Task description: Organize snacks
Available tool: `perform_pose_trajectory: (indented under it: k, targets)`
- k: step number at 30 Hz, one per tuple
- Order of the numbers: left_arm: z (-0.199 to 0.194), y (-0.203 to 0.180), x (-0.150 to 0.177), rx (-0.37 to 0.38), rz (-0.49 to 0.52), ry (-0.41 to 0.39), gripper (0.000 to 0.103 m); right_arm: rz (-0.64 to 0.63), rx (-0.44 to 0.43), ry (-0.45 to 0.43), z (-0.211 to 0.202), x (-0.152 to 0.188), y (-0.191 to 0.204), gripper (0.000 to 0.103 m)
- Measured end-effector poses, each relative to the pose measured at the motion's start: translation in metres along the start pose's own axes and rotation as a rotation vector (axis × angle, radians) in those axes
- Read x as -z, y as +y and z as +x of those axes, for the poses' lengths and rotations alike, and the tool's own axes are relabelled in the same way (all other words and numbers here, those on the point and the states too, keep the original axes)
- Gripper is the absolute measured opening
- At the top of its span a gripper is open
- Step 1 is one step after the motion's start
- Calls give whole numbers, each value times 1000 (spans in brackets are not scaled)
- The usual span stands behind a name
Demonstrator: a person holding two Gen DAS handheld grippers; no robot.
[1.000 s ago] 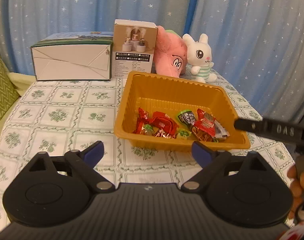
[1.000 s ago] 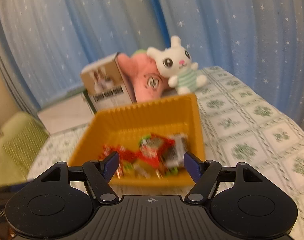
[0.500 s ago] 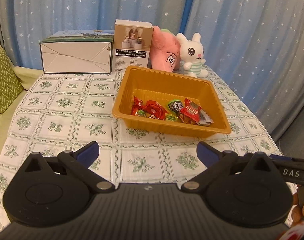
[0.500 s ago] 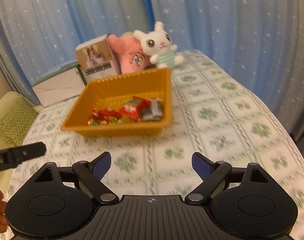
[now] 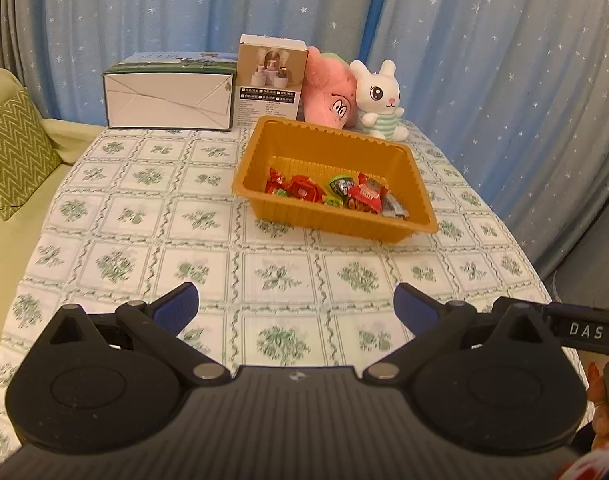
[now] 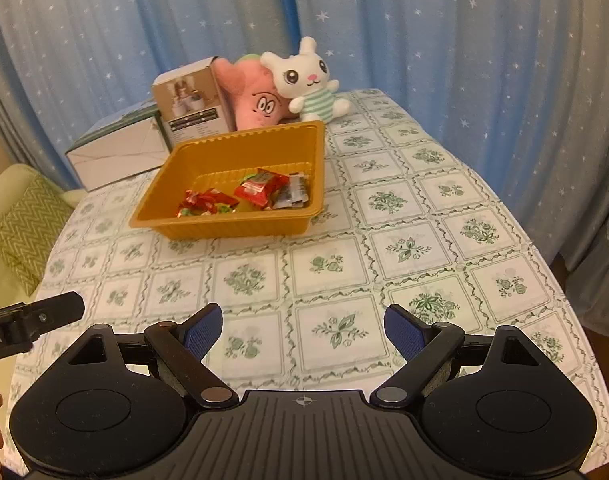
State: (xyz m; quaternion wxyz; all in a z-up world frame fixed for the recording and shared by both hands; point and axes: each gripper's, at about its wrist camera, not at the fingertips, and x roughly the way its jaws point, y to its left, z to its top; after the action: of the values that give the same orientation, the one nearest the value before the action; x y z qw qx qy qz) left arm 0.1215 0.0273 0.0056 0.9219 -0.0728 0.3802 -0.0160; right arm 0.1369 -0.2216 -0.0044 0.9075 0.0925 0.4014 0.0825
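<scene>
An orange plastic tray (image 5: 408,158) stands on the table and holds several wrapped snacks (image 5: 336,194), red, green and dark. It also shows in the right wrist view (image 6: 224,226) with the snacks (image 6: 248,196) inside. My left gripper (image 5: 296,306) is open and empty, well in front of the tray above the tablecloth. My right gripper (image 6: 304,330) is open and empty too, held back near the table's front edge. Part of the right gripper (image 5: 584,330) shows at the right of the left wrist view.
A white box (image 5: 168,98), a smaller carton (image 5: 270,82), a pink plush (image 5: 330,96) and a white bunny plush (image 5: 378,98) stand behind the tray. A green cushion (image 5: 14,152) lies on a sofa at left. Blue star curtains hang behind the floral tablecloth (image 5: 144,220).
Both grippers have pulled back from the tray toward the table's front edge and stayed open. The tray and snacks have not moved.
</scene>
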Motion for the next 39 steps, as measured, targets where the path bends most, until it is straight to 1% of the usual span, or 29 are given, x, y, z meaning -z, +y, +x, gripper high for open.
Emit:
perform_pose_trajectory:
  k: [12, 16, 22, 28, 31, 35, 39]
  targets:
    - [-39, 5, 17, -38, -40, 15, 103, -40, -21, 1, -40, 15, 13, 88]
    - [-53, 2, 23, -22, -51, 14, 103, -48, -30, 5, -52, 21, 15, 88]
    - [-75, -11, 31, -8, -24, -1, 103, -44, -34, 3, -70, 32, 14, 88]
    - [-92, -20, 43, -51, 8, 0, 103, -50, -34, -9, -88, 41, 11, 88]
    - [-97, -23, 49, -59, 25, 13, 103, -46, -35, -6, -95, 45, 9, 88]
    - [-102, -29, 58, -66, 37, 30, 103, -76, -27, -13, -105, 52, 10, 88]
    - [-107, -39, 65, -74, 71, 38, 103, -79, -30, -13, -112, 56, 10, 88]
